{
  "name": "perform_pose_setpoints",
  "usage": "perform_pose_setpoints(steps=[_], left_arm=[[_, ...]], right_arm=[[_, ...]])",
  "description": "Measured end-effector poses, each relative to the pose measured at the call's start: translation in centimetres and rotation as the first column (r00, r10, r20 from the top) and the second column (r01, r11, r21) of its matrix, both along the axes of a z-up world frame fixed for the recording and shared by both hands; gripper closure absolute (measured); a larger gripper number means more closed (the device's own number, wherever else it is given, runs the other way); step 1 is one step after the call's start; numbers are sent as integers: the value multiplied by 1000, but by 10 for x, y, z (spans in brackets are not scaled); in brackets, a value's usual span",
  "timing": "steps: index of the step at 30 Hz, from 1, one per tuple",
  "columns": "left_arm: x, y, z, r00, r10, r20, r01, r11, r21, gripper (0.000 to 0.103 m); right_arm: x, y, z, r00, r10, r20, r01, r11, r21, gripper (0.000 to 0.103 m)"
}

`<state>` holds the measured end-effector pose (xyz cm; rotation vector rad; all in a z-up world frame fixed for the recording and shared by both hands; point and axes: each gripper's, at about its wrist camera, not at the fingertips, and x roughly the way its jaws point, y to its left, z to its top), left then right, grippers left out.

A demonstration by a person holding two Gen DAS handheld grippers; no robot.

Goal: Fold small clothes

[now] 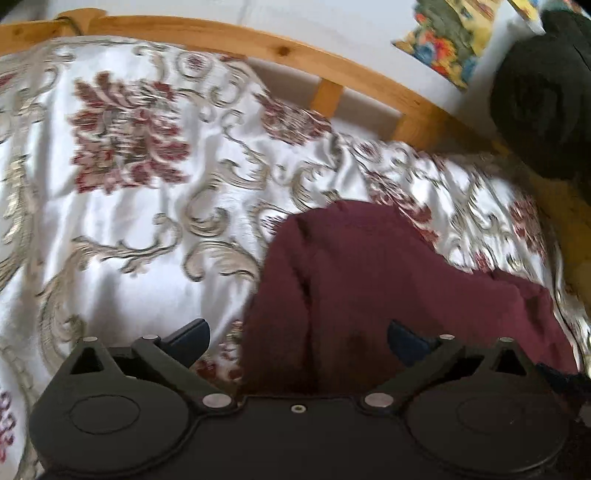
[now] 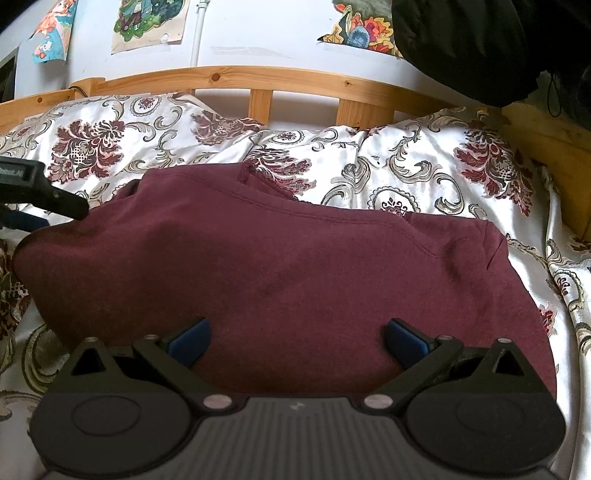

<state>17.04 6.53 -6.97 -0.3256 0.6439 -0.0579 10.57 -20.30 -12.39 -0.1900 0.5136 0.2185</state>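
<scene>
A maroon garment (image 2: 280,266) lies folded on the floral bedspread (image 2: 424,166), its stitched hem toward the headboard. My right gripper (image 2: 297,338) is open and empty, hovering over the garment's near edge with its blue pads (image 2: 190,338) wide apart. In the left wrist view the garment (image 1: 369,288) fills the lower right. My left gripper (image 1: 297,338) is open and empty over the garment's left edge, its left fingertip above the bedspread (image 1: 147,229). The left gripper also shows in the right wrist view (image 2: 44,206), at the garment's left end.
A wooden slatted headboard (image 2: 258,79) runs along the back, with posters (image 2: 147,22) on the white wall above. A dark bulky object (image 2: 480,44) hangs at the upper right, also in the left wrist view (image 1: 543,103). Bedspread surrounds the garment on all sides.
</scene>
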Motion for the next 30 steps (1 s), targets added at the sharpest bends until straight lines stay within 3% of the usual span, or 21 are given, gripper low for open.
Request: perform_pose_setpoints(steps=[5, 7, 10, 15, 19, 21, 23, 27, 30], left_arm=[[23, -10, -12, 994, -53, -101, 60, 995, 75, 1], [23, -8, -14, 994, -50, -92, 56, 996, 68, 1], [23, -4, -13, 995, -29, -91, 34, 998, 53, 10], [19, -8, -4, 994, -56, -89, 61, 997, 52, 43], [17, -16, 0, 995, -36, -89, 41, 998, 53, 59], [14, -18, 4, 997, -9, -71, 12, 999, 46, 74], [9, -22, 13, 999, 6, -35, -4, 999, 50, 80], [1, -35, 40, 998, -17, 68, 16, 1000, 24, 85], [-2, -51, 60, 988, -64, 140, 63, 998, 14, 86]], right_arm=[[0, 0, 0, 1000, -1, -2, 1, 1000, 7, 0], [0, -1, 0, 1000, -1, -3, 1, 1000, 10, 0], [0, -1, -1, 1000, -1, -6, 1, 1000, 15, 0], [1, -2, 0, 1000, 0, -12, 0, 1000, 20, 0], [3, -4, 0, 1000, 2, -20, -1, 999, 32, 0], [4, -3, 2, 1000, 2, -28, -1, 1000, 27, 0], [6, -3, 7, 998, 7, -55, -6, 1000, 13, 0], [8, -15, 23, 995, 31, -96, -26, 998, 59, 0], [4, -35, 38, 999, -25, -27, 29, 990, 137, 0]])
